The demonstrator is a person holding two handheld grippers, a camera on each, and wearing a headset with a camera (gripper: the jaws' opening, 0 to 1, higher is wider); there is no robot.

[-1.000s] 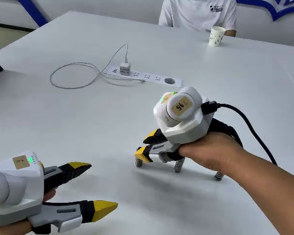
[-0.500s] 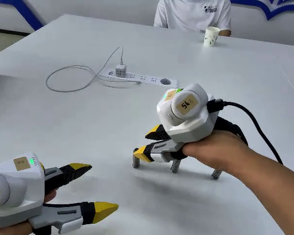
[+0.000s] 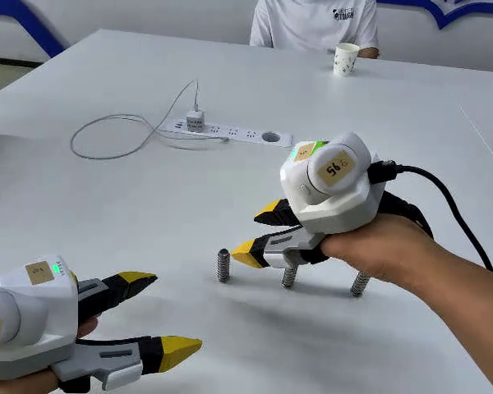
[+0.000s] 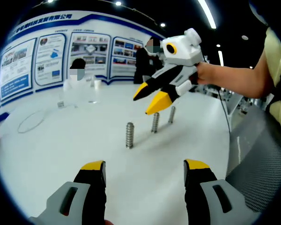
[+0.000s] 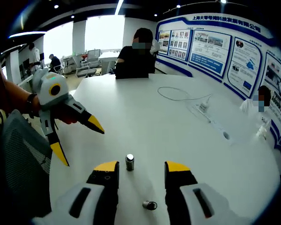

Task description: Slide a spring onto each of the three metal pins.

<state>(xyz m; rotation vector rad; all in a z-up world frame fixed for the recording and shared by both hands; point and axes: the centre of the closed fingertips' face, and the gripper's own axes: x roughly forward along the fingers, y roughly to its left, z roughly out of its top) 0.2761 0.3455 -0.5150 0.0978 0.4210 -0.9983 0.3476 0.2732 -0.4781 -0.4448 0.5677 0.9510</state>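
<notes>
Three short metal pins stand in a row on the white table (image 3: 107,213), each with a spring on it: the left one (image 3: 223,265), the middle one (image 3: 289,277), the right one (image 3: 359,284). The left gripper view shows the same row (image 4: 129,135) (image 4: 155,122) (image 4: 171,114). My right gripper (image 3: 257,235) hovers open just above and between the left and middle springs, holding nothing. In its own view the jaws (image 5: 141,167) straddle one spring top (image 5: 129,161), with another (image 5: 149,205) below. My left gripper (image 3: 166,313) rests open and empty at the near left.
A white power strip (image 3: 230,131) with a plugged charger and a looped white cable (image 3: 107,135) lies at mid-table. A paper cup (image 3: 343,59) stands at the far edge before a seated person (image 3: 312,20). A black cord (image 3: 444,205) trails from the right gripper.
The right gripper has lifted and drawn back to the right, off the left spring. The left gripper has stayed put. The head camera has shifted slightly.
</notes>
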